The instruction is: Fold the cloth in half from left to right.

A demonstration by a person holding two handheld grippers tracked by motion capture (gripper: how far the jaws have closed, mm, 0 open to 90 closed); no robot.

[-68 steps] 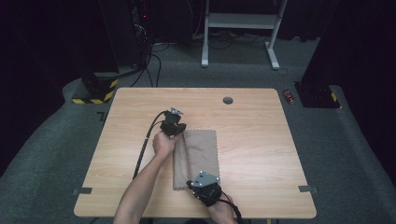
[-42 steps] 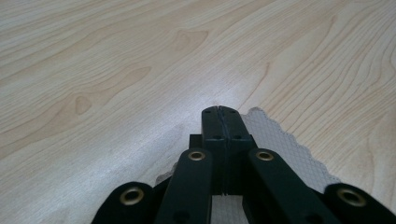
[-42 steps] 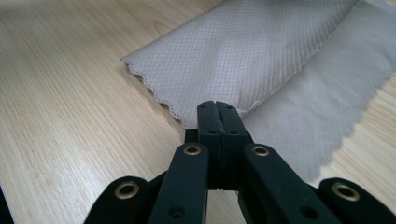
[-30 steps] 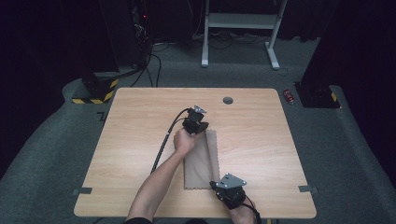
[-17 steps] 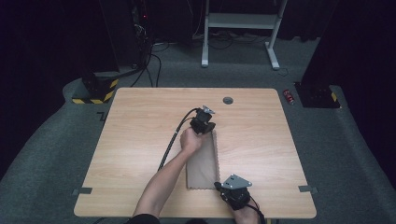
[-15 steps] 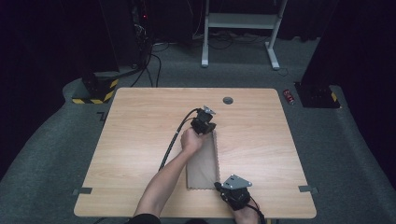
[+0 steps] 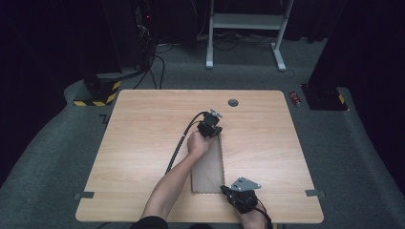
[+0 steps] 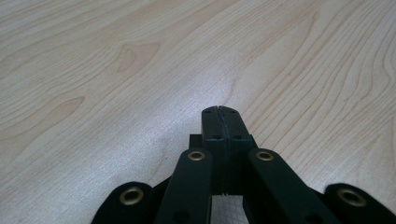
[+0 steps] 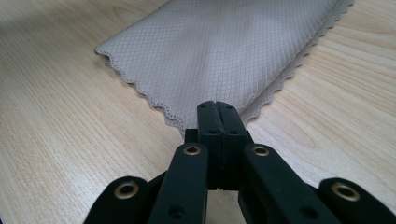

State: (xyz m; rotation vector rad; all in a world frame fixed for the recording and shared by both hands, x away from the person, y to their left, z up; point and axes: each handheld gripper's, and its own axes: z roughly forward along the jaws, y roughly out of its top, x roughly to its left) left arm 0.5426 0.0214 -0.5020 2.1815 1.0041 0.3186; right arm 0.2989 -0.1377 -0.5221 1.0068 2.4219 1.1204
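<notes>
A folded cloth [image 7: 207, 164] lies mid-tabletop [image 7: 143, 124], pinched at its far end by the left claw [image 7: 216, 132] and near corner by the right claw [image 7: 224, 191], narrowed since earlier, the fold seemingly finished.

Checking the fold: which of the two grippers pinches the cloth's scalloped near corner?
The right gripper, at the table's near edge, shut on the cloth's near right corner. The left gripper grips the far end.
</notes>
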